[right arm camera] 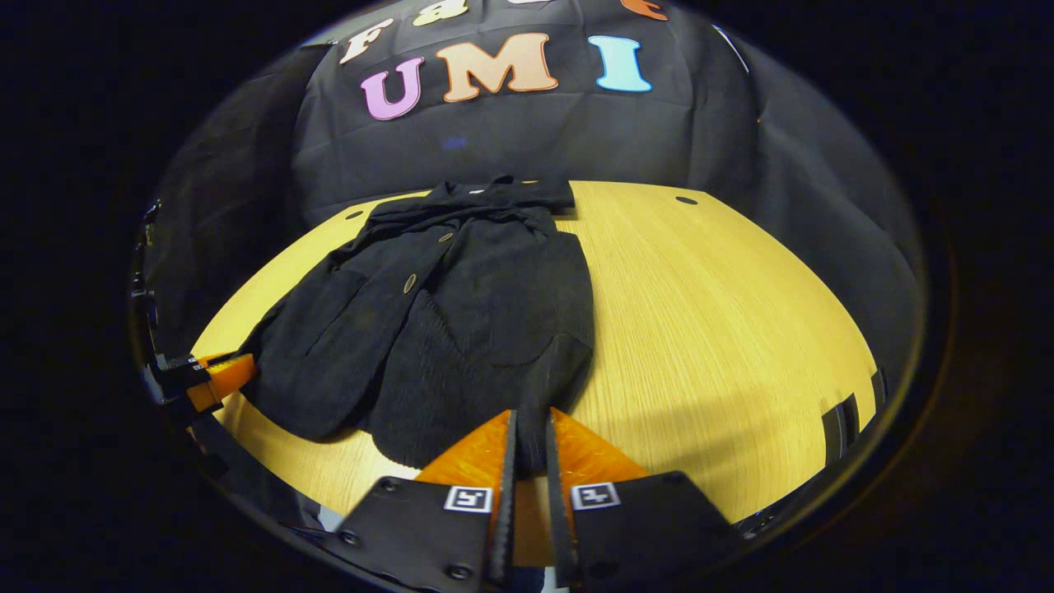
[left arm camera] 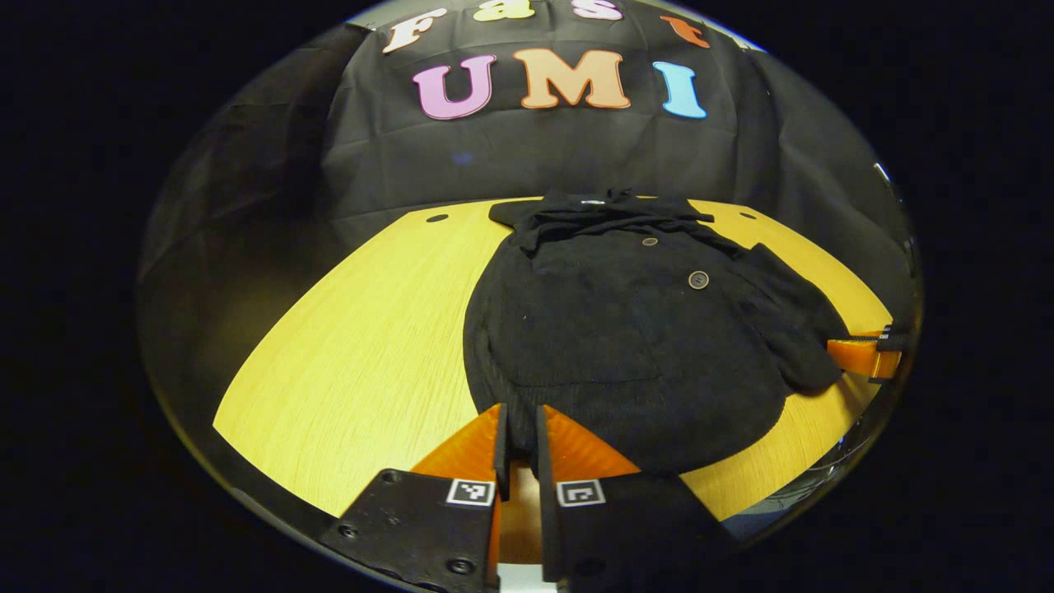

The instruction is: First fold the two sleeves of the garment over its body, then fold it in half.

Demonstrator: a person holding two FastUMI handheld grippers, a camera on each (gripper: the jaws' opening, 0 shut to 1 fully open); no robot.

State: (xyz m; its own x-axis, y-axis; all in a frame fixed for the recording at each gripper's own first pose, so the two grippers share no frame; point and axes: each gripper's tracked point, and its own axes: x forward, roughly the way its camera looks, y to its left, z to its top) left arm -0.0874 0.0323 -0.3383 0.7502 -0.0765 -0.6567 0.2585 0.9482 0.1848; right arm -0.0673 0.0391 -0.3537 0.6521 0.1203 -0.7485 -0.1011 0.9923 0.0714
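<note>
Black corduroy garment [left arm camera: 626,329] is laid on the table [left arm camera: 362,362], sleeves apparently folded over. Its near hem is pinched by left gripper [left arm camera: 519,428] and right gripper [right arm camera: 529,432]; halving remains.

One jacket [left arm camera: 626,346], two buttons [left arm camera: 698,280].

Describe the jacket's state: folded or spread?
Partly folded: the jacket lies flat on the table, sleeves over its body, not yet halved.

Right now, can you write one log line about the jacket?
jacket: flat on table | both sleeves folded over body | left gripper: at hem | right gripper: at hem | half fold: not yet
</note>
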